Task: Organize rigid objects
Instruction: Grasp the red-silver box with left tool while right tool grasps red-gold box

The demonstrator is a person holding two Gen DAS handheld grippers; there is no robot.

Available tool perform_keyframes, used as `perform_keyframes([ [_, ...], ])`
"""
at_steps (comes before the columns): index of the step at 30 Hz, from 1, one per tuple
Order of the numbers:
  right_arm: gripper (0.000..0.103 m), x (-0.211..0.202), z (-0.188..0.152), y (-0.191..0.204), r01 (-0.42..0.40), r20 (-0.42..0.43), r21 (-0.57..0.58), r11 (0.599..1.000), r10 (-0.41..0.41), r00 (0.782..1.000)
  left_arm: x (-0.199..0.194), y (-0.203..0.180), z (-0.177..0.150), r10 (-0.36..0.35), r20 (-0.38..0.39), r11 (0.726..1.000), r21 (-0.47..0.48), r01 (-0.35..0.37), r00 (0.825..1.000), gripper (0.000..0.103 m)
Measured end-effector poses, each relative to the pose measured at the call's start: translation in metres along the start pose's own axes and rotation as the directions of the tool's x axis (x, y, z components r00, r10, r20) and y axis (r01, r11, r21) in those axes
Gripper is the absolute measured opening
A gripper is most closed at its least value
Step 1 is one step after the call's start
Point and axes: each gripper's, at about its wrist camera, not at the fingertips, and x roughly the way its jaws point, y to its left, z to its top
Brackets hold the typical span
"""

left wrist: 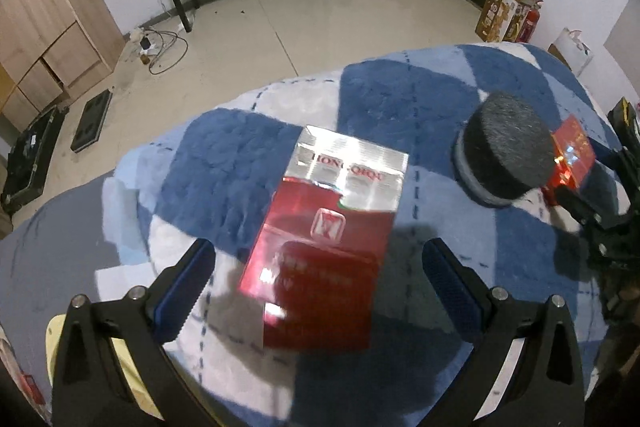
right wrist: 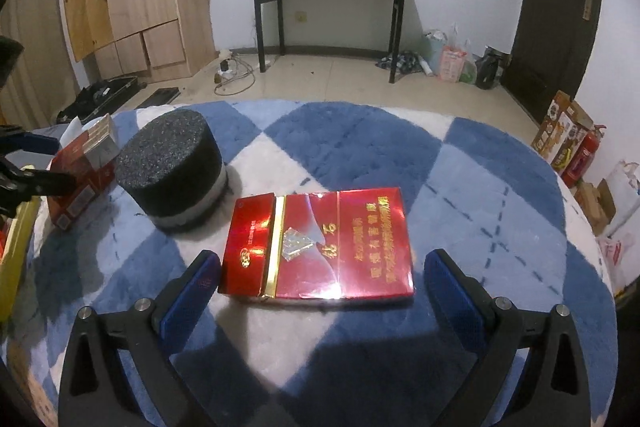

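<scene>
In the left wrist view, the left gripper (left wrist: 316, 269) stands with jaws wide apart around a red-and-silver cigarette pack (left wrist: 326, 223) that lies flat on the blue checked blanket (left wrist: 240, 155), left of the black foam puck (left wrist: 506, 157); it looks light, stiff and glossy, so a hold across its long sides seems best. In the right wrist view, the right gripper (right wrist: 322, 279) is likewise spread, empty, before a red-and-gold cigarette pack (right wrist: 320, 247) lying just right of the puck, its wrapper probably slippery and its thin card crushable.
</scene>
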Motion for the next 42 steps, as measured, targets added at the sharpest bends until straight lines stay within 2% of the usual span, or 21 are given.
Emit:
perform_keyframes([
  [3,0.103,0.006,0.000,0.002,-0.010,-0.005,-0.002,1.000,0.010,1.000,0.008,-0.002,0.004,-0.002,0.002,1.000,0.000,0.002,1.000,0.103],
  [9,0.103,0.011,-0.004,0.011,0.034,-0.016,-0.019,0.999,-0.034,0.999,0.009,-0.006,0.009,0.009,0.036,1.000,-0.023,-0.008,0.999,0.100],
  [10,0.103,0.014,-0.004,0.011,0.037,-0.024,-0.021,0.999,-0.038,0.999,0.009,-0.006,0.009,0.003,0.040,1.000,-0.028,-0.002,0.999,0.097],
  [12,0.103,0.018,-0.004,0.011,0.053,-0.030,-0.014,0.998,-0.053,0.998,0.008,-0.006,0.010,0.003,0.033,0.999,-0.032,-0.002,0.999,0.077],
  [15,0.097,0.016,-0.003,0.009,0.066,-0.010,-0.002,0.998,-0.066,0.998,0.007,-0.007,0.012,0.010,0.031,1.000,-0.025,-0.010,0.999,0.061],
  [16,0.091,0.015,-0.003,0.008,0.066,-0.007,0.003,0.998,-0.066,0.998,0.005,-0.007,0.012,0.017,0.033,0.999,-0.029,-0.016,0.999,0.060],
  [17,0.091,0.015,-0.003,0.006,0.061,-0.005,0.011,0.998,-0.061,0.998,0.001,-0.006,0.012,0.014,0.035,0.999,-0.040,-0.013,0.999,0.058],
  [22,0.090,0.006,-0.004,0.000,0.037,0.016,0.038,0.999,-0.038,0.999,-0.041,-0.002,0.006,0.003,0.101,0.998,-0.068,0.004,0.995,0.058],
  [26,0.090,-0.015,0.000,-0.004,0.023,0.067,0.051,0.998,-0.026,0.997,-0.084,0.016,-0.005,0.015,0.136,0.995,-0.099,-0.001,0.991,0.058],
  [30,0.090,-0.038,0.001,0.003,0.003,0.118,0.034,0.999,-0.007,0.993,-0.121,0.050,-0.024,-0.003,0.164,0.979,-0.199,0.036,0.986,0.058],
  [33,0.090,-0.048,-0.004,0.010,-0.014,0.138,0.021,1.000,0.011,0.990,-0.113,0.056,-0.030,-0.030,0.136,0.964,-0.259,0.065,0.990,0.058],
  [36,0.090,-0.050,-0.018,0.018,-0.019,0.121,-0.011,1.000,0.020,0.992,-0.080,0.040,-0.027,-0.078,0.076,0.949,-0.298,0.097,0.994,0.058],
  [39,0.090,-0.049,-0.026,0.016,-0.009,0.097,-0.050,0.999,0.014,0.995,-0.053,0.014,-0.015,-0.122,0.054,0.946,-0.294,0.132,0.991,0.058],
  [42,0.090,-0.046,-0.022,0.008,-0.021,0.080,-0.014,1.000,0.022,0.997,-0.029,-0.007,-0.003,-0.127,0.019,0.952,-0.279,0.127,0.992,0.058],
])
